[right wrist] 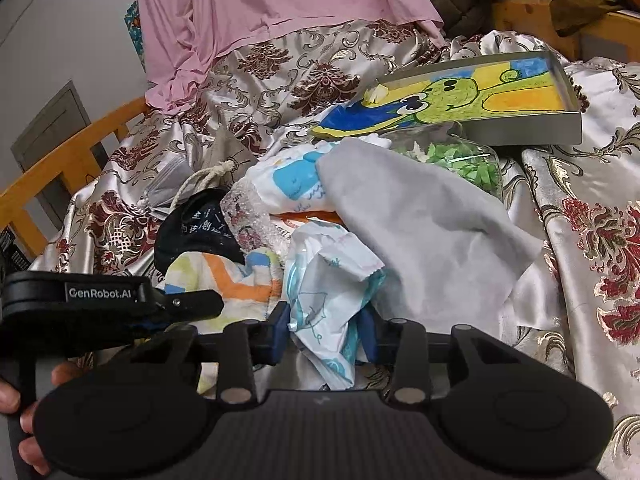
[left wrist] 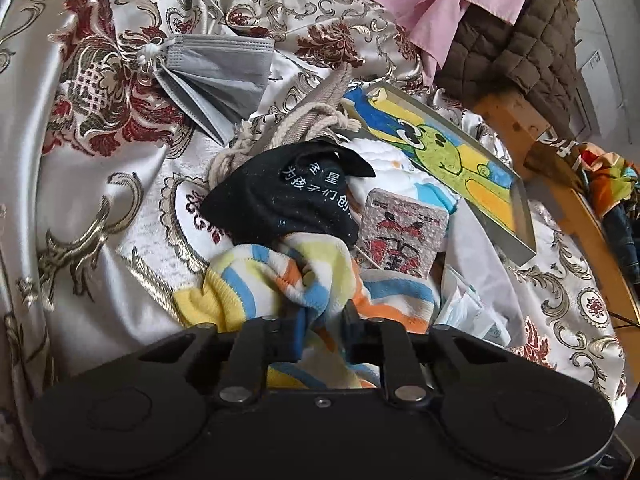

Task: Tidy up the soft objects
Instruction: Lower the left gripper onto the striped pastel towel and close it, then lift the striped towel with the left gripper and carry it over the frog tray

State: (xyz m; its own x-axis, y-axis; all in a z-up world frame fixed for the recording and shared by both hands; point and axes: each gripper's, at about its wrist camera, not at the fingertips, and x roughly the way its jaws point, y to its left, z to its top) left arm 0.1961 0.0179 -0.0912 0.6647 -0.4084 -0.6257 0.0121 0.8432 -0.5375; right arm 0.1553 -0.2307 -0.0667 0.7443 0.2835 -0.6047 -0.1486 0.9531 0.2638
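A pile of soft things lies on a patterned satin bedspread [left wrist: 100, 184]. My left gripper [left wrist: 322, 332] is shut on a striped fleece cloth [left wrist: 280, 276] at the pile's near edge; it also shows in the right wrist view [right wrist: 228, 276]. Behind it lie a black cloth with white writing [left wrist: 288, 196], a rope-tied beige bag [left wrist: 292, 128] and a grey face mask [left wrist: 224, 68]. My right gripper [right wrist: 326, 332] is shut on a crumpled white and blue packet [right wrist: 328, 280]. A grey cloth [right wrist: 420, 220] lies just right of it. The left gripper [right wrist: 120, 304] sits to its left.
A framed green frog picture [left wrist: 452, 152] [right wrist: 480, 100] rests on the pile's far side. A bubble-wrapped red card [left wrist: 400, 236] and a bag of green bits [right wrist: 460, 160] lie in the pile. Pink fabric [right wrist: 260, 12], a brown quilted jacket [left wrist: 516, 44] and a wooden bed rail [right wrist: 68, 160] border the bed.
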